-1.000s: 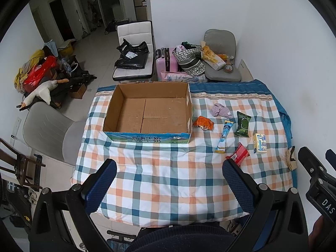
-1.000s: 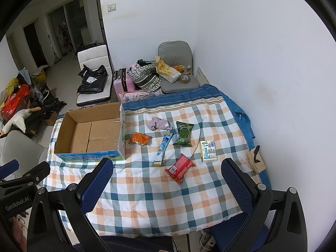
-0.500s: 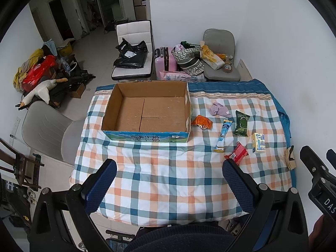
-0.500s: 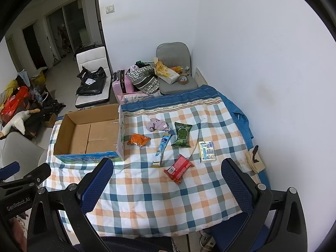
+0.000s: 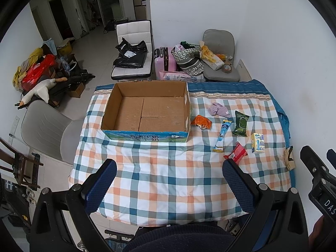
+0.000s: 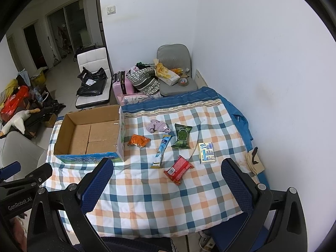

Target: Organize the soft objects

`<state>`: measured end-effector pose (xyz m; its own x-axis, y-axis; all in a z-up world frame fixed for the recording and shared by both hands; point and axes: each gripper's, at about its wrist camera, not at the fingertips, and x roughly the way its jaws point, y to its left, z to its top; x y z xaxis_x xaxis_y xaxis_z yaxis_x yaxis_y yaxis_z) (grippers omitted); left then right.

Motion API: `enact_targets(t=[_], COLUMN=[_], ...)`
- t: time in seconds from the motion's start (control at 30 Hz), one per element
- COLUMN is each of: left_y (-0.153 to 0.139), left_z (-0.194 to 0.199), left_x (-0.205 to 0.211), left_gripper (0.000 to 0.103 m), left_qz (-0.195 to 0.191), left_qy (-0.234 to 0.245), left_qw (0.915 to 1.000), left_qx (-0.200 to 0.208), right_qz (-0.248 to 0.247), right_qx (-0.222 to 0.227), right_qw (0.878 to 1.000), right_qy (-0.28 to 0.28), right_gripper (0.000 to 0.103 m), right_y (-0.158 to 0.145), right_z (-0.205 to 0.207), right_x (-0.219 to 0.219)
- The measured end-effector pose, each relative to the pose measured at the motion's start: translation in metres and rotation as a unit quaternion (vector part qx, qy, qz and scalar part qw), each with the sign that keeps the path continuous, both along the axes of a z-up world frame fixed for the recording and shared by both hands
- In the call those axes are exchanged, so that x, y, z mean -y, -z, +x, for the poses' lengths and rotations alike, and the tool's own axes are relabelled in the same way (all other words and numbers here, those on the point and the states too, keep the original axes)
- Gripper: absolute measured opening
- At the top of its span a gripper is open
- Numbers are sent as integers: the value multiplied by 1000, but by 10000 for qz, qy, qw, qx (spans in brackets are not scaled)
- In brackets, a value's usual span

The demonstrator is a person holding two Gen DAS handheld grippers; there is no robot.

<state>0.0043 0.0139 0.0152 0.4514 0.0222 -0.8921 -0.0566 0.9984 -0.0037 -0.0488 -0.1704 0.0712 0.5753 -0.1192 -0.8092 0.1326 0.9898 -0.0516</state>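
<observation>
Both sets of jaws are standing wide apart and holding nothing. The left gripper (image 5: 169, 183) is hovering above the near edge of the checked blanket (image 5: 168, 168), and the right gripper (image 6: 166, 182) is hanging over the same near edge, further to the right. Each one is peeking into the other's view at the frame edge.

Just beyond the right gripper, a red packet (image 6: 178, 169) is lying closest, with a blue tube-shaped wrapper (image 6: 161, 151) just left of it and a small yellow carton (image 6: 206, 152) to its right. Further back, a green packet (image 6: 182, 136) is sitting beside the top of the blue wrapper, an orange packet (image 6: 139, 141) is resting close to the box, and a crumpled lilac cloth (image 6: 157, 126) is lying farthest away, near the blanket's blue border.

On the left side of the blanket, an open cardboard box (image 5: 147, 111) is sitting with its flat bottom showing. The soft things are all lying outside it, to its right.

Behind the blanket, a grey chair (image 6: 174, 71) with clutter and a white chair (image 5: 134, 48) with a black bag are standing against the wall.
</observation>
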Motion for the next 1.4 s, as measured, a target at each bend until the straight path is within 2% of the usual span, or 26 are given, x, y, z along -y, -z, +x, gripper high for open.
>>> enact_targets(t=[0.87,1.07,1.17,1.33,1.4], left_y=[-1,0,15,67,88], left_z=[0,18,46,108,134], left_x=[-1,12,28,75,98], left_gripper=[103,103,103,103,103], left_qz=[-8,-13,-21,-124,-107], left_qy=[32,183,290,623,803], left_qw=[10000,9998,9994,9974,9955], left_qx=[-32,-124,-165,-330,-490], right_qz=[11,203,402,556,672], right_qx=[-36,-172,-304,-594,-824], right_qw=[10000,9995,9978,9927,9891], right_qy=[-13,176,437,894,1021], right_gripper=[103,103,103,103,103], right_y=[1,17,37,78,104], right_z=[1,15,34,74,94], right_x=[-2,24,53,111,138])
